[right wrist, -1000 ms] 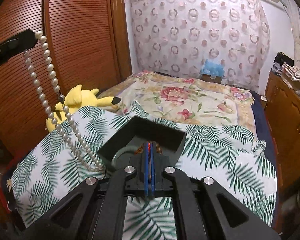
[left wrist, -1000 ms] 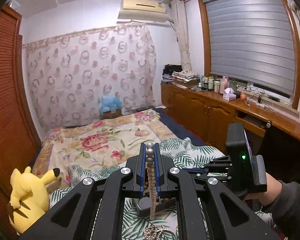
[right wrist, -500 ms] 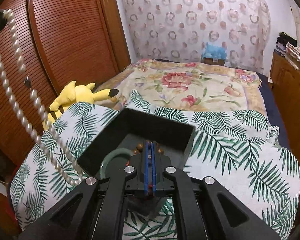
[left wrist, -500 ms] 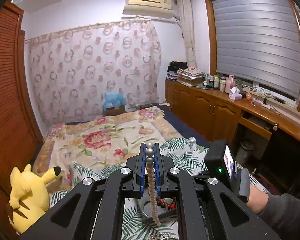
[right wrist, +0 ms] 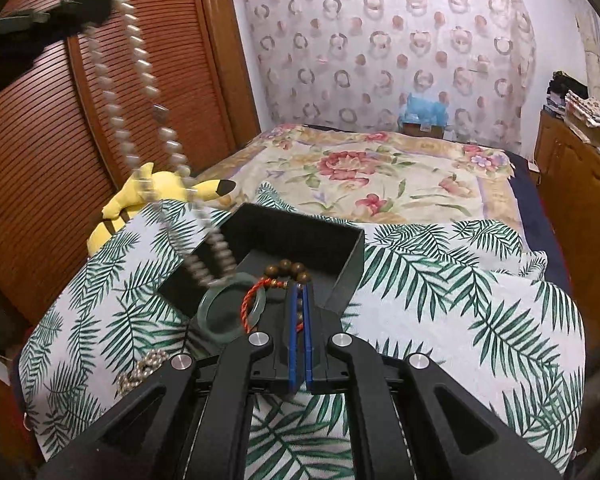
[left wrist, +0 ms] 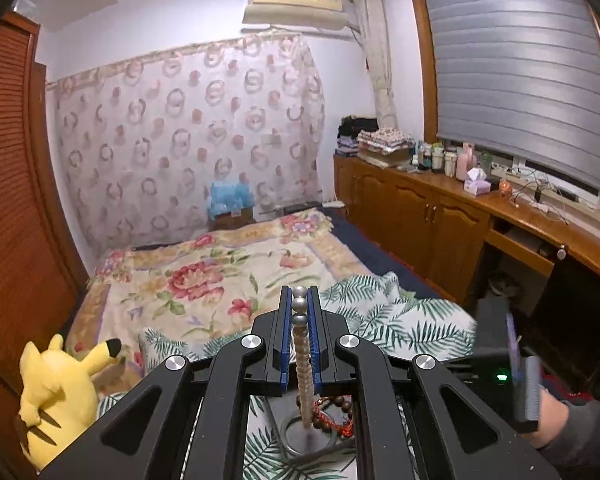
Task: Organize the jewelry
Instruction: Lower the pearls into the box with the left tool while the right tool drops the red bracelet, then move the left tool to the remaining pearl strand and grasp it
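While both tools hang over the bed, the scene reads left to right like this:

Plush toy: yellow plush (right wrist: 156, 190) lies at bed's left edge, near the wardrobe; not part of the job.

Left gripper (left wrist: 300, 300): jaws nearly closed, pinching top beads of the pearl necklace (right wrist: 140, 60); strand hangs straight down, blurred w/ motion.

Pearl necklace, where: lower end now dangles inside the black box (right wrist: 352, 248), tip just above or touching the jade bangle (right wrist: 230, 306); can't tell which.

Change, left: 1 s ago the strand's low end hung over the leaf-print cover (right wrist: 440, 280), outside the box. Now it is over the box, so the pearls look ready to be lowered in.

Loose chain: small silver chain (right wrist: 142, 368) sits on the cover, left of the box, not yet stored.

Right gripper (right wrist: 299, 300): jaws almost shut on the wooden bead bracelet (right wrist: 288, 270) w/ red cord, at the box's near edge.

Change, right: view is lifted & pulled back vs. earlier; bangle & bracelet now show plainly, bracelet partly raised.

Task meaning: prob. mid-way; pearls need release into the box, chain remains.
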`<state>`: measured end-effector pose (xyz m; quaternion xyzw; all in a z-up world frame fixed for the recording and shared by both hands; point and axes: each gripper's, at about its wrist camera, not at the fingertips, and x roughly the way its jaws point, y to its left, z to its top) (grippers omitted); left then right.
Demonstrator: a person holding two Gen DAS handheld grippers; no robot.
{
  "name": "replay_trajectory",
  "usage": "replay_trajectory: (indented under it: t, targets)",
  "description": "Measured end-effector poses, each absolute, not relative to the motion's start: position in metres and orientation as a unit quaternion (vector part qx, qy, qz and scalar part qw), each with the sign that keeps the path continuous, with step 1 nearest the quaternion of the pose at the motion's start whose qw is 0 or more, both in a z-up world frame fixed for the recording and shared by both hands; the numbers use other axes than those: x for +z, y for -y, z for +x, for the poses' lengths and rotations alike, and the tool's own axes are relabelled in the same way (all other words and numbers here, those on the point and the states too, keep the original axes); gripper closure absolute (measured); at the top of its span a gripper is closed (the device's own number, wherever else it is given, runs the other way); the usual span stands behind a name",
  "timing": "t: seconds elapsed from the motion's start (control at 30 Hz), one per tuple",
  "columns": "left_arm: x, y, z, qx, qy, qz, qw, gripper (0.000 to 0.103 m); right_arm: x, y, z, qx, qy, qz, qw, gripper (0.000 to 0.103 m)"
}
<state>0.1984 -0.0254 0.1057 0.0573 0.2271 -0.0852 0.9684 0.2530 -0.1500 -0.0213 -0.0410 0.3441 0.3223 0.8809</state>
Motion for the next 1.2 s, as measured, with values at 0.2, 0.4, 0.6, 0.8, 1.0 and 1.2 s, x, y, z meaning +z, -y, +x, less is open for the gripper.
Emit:
replay_trajectory:
  t: [0.2,0.4,0.6,0.8,1.0,1.2]
  targets:
    - [0.076,0.026,0.214,-0.080,-0.260,0.053,0.961,0.096,-0.026,0.153,0.242,0.324,-0.347,-0.051,0.879,0.099]
    - [0.041,0.020,0.220,-0.078,-0.300,0.054,0.949,0.096,-0.033,0.154,0.232,0.325,-0.350,-0.055,0.877,0.099]
    - [0.011,0.005,0.198,-0.075,-0.320,0.042,0.943,0.071,-0.036,0.156,0.211,0.322,-0.345,-0.058,0.880,0.099]
    - [-0.016,-0.011,0.165,-0.073,-0.333,0.039,0.939,0.048,-0.038,0.158,0.182,0.329,-0.336,-0.052,0.881,0.091]
    - [-0.031,-0.024,0.139,-0.079,-0.346,0.027,0.935,0.028,-0.042,0.158,0.152,0.331,-0.332,-0.048,0.882,0.085]
    - [-0.041,-0.033,0.113,-0.088,-0.354,0.014,0.931,0.019,-0.047,0.162,0.119,0.325,-0.326,-0.043,0.886,0.058]
